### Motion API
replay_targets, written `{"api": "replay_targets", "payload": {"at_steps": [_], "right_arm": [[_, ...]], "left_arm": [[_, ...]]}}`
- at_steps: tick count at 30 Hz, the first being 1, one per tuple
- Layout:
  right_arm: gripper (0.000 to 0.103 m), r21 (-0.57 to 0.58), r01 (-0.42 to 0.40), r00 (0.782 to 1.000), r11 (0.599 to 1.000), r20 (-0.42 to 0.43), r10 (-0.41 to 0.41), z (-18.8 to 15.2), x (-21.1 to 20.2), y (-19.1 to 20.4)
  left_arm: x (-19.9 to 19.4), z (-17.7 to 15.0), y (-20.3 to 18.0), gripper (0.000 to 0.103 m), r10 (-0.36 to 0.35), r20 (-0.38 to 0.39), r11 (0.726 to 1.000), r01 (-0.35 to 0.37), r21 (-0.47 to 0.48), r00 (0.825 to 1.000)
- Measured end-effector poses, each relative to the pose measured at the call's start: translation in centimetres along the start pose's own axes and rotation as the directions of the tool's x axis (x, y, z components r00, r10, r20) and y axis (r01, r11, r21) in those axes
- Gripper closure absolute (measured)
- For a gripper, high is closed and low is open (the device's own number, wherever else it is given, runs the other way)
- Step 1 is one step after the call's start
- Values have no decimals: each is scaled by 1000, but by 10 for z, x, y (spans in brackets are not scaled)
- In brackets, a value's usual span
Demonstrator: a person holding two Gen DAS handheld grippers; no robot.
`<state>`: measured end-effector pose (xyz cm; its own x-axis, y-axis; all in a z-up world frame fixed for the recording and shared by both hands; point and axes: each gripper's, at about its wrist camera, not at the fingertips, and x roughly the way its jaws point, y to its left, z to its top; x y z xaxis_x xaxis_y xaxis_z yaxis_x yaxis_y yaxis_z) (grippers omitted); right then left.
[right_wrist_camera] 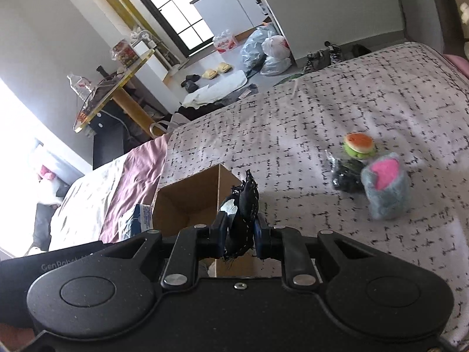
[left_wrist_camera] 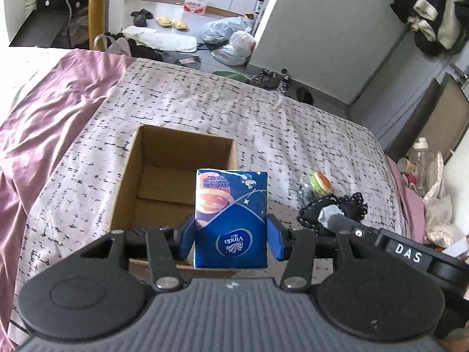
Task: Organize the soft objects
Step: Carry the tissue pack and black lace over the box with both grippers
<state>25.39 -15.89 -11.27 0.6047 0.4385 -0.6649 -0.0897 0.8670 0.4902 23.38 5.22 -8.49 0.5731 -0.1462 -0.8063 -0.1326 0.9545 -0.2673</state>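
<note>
Black left claw (left_wrist_camera: 231,242) with blue pads (left_wrist_camera: 187,239), silver screws, white "DAS" lettering.

place: lived-in home bedroom
below claw: bed (left_wrist_camera: 205,102), patterned cover, mauve sheet (left_wrist_camera: 58,94)
ahead on floor: yellow slippers (left_wrist_camera: 171,23), tied plastic bags (left_wrist_camera: 231,38), shoes
ahead left: gold-edged table (right_wrist_camera: 117,88)
far ahead: white kitchen cabinets (right_wrist_camera: 234,0)
upper right: hanging clothes (left_wrist_camera: 433,8)
</note>
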Motion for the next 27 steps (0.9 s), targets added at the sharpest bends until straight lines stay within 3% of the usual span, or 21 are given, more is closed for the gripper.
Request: {"api": "replay_targets", "payload": {"at_steps": [8,21,27], "right_arm": [[84,-9,-4,999,1000,-32,3,6,23,12],[84,-49,-54,994,997,-102,48,3,58,43],[84,-83,-44,990,996,-135,33,-2,69,56]], "left_arm": [[15,17,26,53,22,-11,999,-22,-38,1000],[69,23,55,53,85,-111,994,-92,-55,990],[91,22,59,53,116,-157,992,-124,-40,981]]}}
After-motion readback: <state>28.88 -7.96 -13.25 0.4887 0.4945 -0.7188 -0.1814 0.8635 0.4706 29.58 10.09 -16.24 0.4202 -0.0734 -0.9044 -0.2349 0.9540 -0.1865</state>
